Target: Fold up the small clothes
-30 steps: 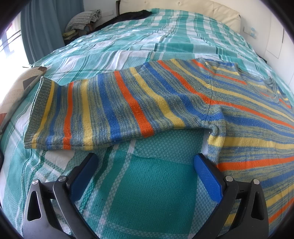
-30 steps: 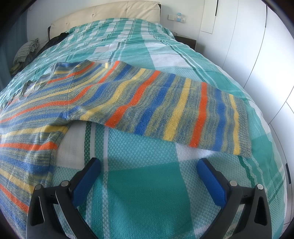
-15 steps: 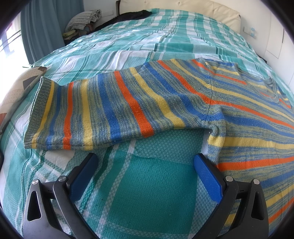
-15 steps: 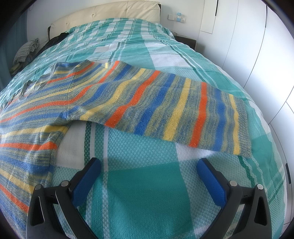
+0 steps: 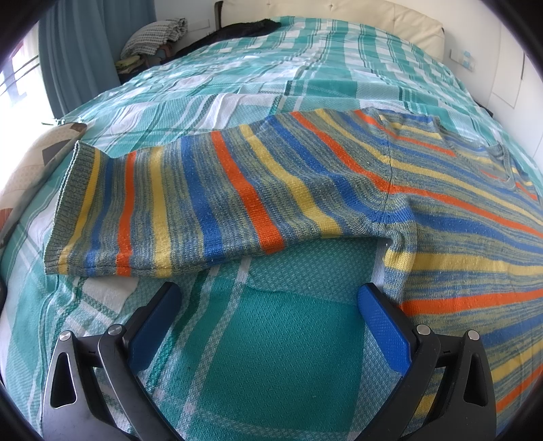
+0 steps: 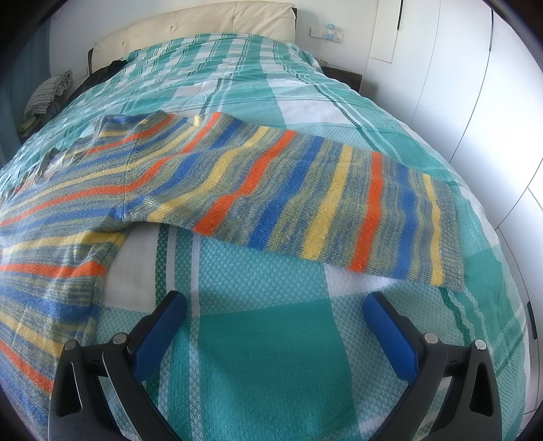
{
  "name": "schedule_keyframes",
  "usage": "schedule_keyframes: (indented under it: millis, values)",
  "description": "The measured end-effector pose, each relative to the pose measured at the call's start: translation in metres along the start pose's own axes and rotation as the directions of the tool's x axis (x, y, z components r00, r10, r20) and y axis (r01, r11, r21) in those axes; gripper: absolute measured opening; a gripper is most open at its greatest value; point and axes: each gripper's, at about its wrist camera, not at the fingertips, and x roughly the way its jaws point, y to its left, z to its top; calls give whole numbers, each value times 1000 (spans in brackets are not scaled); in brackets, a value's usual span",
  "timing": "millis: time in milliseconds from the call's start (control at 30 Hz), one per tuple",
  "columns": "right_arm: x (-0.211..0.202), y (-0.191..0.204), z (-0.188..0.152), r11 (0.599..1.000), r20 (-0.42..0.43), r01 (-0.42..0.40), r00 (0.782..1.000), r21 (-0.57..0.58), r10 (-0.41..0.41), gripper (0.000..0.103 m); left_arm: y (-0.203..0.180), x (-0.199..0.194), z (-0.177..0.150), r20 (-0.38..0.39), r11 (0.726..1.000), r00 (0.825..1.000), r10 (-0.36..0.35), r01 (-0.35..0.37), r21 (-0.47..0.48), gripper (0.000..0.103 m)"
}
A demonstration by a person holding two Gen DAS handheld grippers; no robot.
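A striped knit sweater (image 5: 305, 190) in blue, orange, yellow and grey lies flat on the bed, both sleeves spread out. In the left wrist view its left sleeve (image 5: 142, 207) runs out to the left, cuff at the far left. My left gripper (image 5: 268, 298) is open and empty, just short of the sleeve's lower edge near the armpit. In the right wrist view the right sleeve (image 6: 339, 203) runs out to the right. My right gripper (image 6: 275, 305) is open and empty, just below that sleeve over the bedspread.
The bed has a teal and white checked bedspread (image 5: 271, 356). A cream headboard (image 6: 203, 20) is at the far end. A pile of clothes (image 5: 156, 37) and a dark garment (image 5: 237, 29) lie at the far left. White wardrobe doors (image 6: 475, 84) stand on the right. A patterned cushion (image 5: 23, 169) sits at the left edge.
The right gripper has lifted or tilted slightly, so its view has shifted a little. The left gripper and the sweater have not moved.
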Motion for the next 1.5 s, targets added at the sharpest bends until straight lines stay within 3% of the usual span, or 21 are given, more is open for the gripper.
schedule_keyframes:
  millis: [600, 700, 767, 867, 1033, 1100, 1233, 1500]
  values:
    - [-1, -2, -1, 1000, 4, -21, 1000, 14, 21, 103, 0, 0, -1, -6, 1000, 1000, -8, 8, -5, 103]
    - [-9, -3, 2, 999, -51, -31, 998, -22, 30, 103, 1, -4, 2, -42, 1000, 999, -28, 29, 10, 103]
    - [-28, 1, 1, 998, -50, 7, 999, -57, -10, 103, 2, -19, 1, -60, 998, 997, -54, 54, 11, 102]
    - [-68, 18, -8, 982, -23, 116, 992, -151, -121, 103, 1, -61, -13, -5, 994, 994, -108, 108, 29, 102]
    - [-131, 42, -27, 982, 11, 142, 990, -128, -142, 103, -15, -123, -45, 42, 985, 988, -147, 143, 94, 102]
    - [-152, 53, -32, 980, 34, 158, 987, -121, -155, 103, -22, -142, -58, 77, 989, 990, -115, 107, 102, 102]
    - [-188, 73, -37, 982, 83, 154, 986, -112, -145, 103, -33, -164, -77, 141, 992, 990, 12, -29, 121, 102]
    - [-228, 103, -40, 974, 136, 193, 975, -116, -177, 103, -36, -176, -92, 163, 987, 987, -9, -17, 158, 102]
